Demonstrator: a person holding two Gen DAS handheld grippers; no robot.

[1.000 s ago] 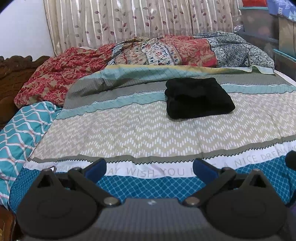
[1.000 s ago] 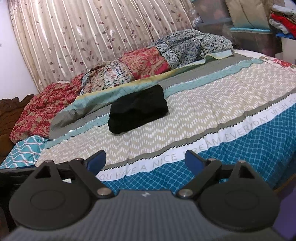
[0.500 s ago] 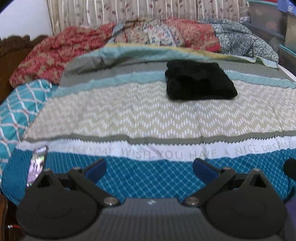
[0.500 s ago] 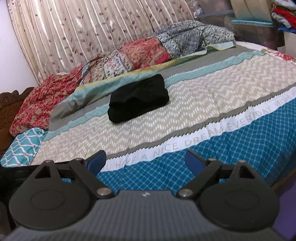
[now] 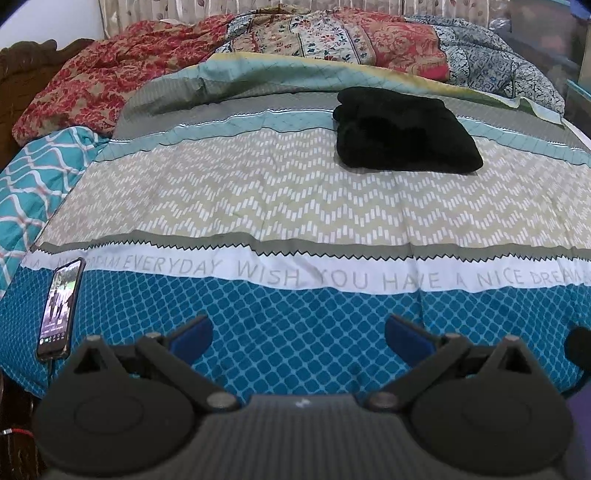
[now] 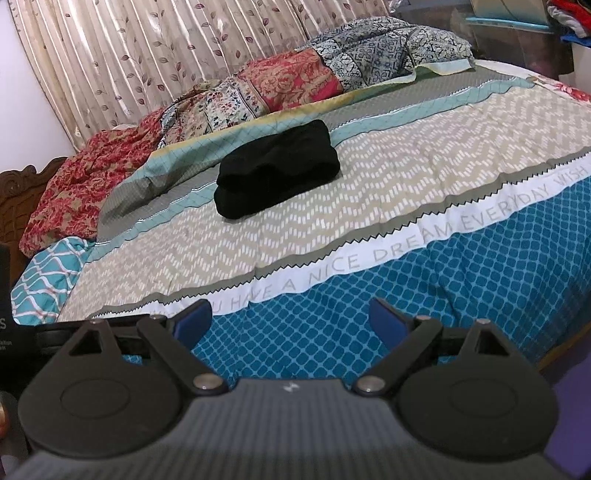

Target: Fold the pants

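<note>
Black pants (image 5: 402, 133) lie folded into a compact bundle on the far half of the bed, on the beige zigzag band of the bedspread (image 5: 258, 192). The right wrist view has the same pants (image 6: 277, 173) left of centre. My left gripper (image 5: 298, 338) hangs open over the blue diamond-patterned near edge of the bed, far short of the pants, its blue pads empty. My right gripper (image 6: 290, 321) is open too, also over the blue edge, with nothing between its fingers.
A phone (image 5: 59, 306) with a lit screen lies on the bed's near left corner. Red and patterned quilts (image 5: 332, 40) are piled along the far side below a curtain (image 6: 147, 55). A dark wooden headboard (image 5: 22, 62) stands at left, storage boxes (image 6: 517, 33) at right.
Both views have tilted down toward the near blue edge of the bed. The phone has come fully into the left wrist view. The pants have not moved; both grippers stay open.
</note>
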